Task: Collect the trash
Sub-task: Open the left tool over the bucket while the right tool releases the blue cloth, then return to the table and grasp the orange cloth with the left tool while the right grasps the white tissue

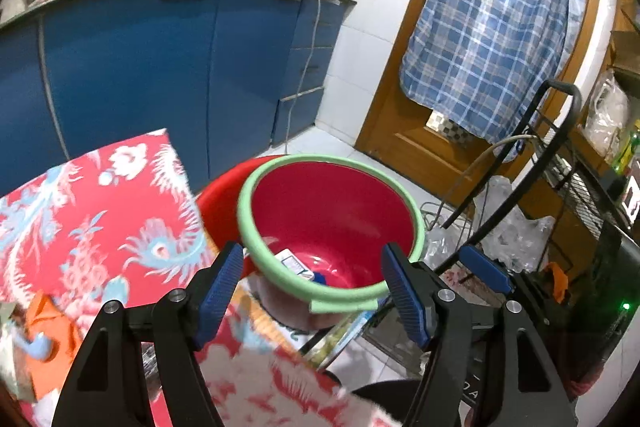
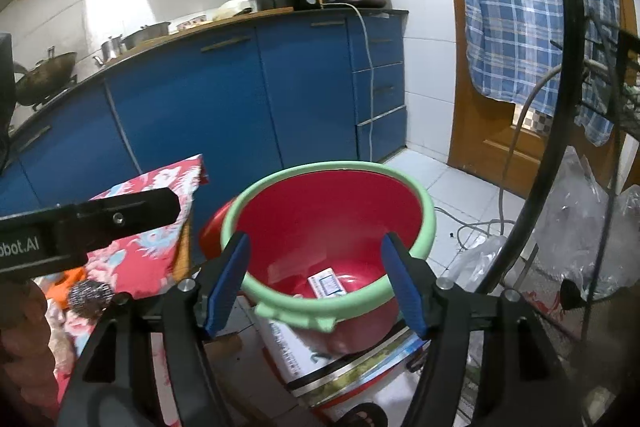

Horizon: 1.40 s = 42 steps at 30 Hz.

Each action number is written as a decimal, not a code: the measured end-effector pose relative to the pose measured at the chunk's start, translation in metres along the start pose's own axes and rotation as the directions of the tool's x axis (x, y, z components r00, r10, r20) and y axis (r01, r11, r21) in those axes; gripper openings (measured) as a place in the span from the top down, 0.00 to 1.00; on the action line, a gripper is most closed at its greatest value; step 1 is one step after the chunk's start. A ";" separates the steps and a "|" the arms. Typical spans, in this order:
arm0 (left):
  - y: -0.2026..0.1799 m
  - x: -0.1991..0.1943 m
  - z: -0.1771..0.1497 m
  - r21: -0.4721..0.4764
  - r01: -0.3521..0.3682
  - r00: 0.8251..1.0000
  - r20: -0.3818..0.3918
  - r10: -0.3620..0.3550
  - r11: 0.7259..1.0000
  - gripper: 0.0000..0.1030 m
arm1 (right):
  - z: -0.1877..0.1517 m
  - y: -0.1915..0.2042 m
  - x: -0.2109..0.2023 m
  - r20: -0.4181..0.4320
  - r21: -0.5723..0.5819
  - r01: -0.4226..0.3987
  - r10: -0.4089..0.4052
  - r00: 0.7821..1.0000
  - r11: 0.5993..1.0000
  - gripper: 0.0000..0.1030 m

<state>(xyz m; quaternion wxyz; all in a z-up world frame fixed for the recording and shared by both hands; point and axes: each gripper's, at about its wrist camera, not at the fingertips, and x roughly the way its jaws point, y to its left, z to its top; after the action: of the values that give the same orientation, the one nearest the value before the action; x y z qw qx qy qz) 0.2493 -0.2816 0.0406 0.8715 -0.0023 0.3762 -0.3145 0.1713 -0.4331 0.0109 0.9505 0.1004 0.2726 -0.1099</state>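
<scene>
A red basin with a green rim point(image 1: 332, 211) point(image 2: 332, 215) stands on a box beyond the table edge. A small white and blue carton point(image 1: 294, 263) point(image 2: 327, 281) lies inside it. My left gripper point(image 1: 312, 287) is open and empty, held just before the basin's near rim. My right gripper point(image 2: 316, 287) is open and empty, also over the near rim. The right gripper's blue pad point(image 1: 486, 269) shows in the left wrist view. The left gripper's black body point(image 2: 88, 223) shows at left in the right wrist view.
A table with a red floral cloth point(image 1: 100, 211) point(image 2: 152, 195) carries orange scraps point(image 1: 52, 343) and a steel scourer point(image 2: 90, 297). Blue cabinets point(image 1: 160, 67) stand behind. A black wire rack point(image 1: 560, 167) and plastic bags point(image 2: 580, 227) are at right. A checked cloth point(image 1: 492, 19) hangs on the door.
</scene>
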 end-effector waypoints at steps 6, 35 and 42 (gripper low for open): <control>0.018 -0.042 -0.014 -0.025 -0.007 0.999 0.040 0.008 1.000 0.26 | -0.005 0.026 -0.020 -0.008 -0.013 -0.030 0.030 1.000 0.999 0.13; 0.138 -0.150 -0.102 -0.180 -0.191 0.977 0.063 0.205 0.965 0.23 | -0.054 0.159 -0.040 -0.089 -0.094 -0.148 0.140 0.986 0.985 0.02; 0.166 -0.178 -0.119 -0.229 -0.272 0.949 0.096 0.300 0.935 0.23 | -0.065 0.190 -0.035 -0.141 -0.099 -0.189 0.174 0.975 0.977 0.01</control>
<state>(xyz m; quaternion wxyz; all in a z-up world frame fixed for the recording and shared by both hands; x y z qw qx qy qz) 0.1696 -0.0226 0.0315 0.9254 -0.0610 0.3464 -0.1413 0.1600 -0.2301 0.0010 0.9407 0.0784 0.3301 -0.0001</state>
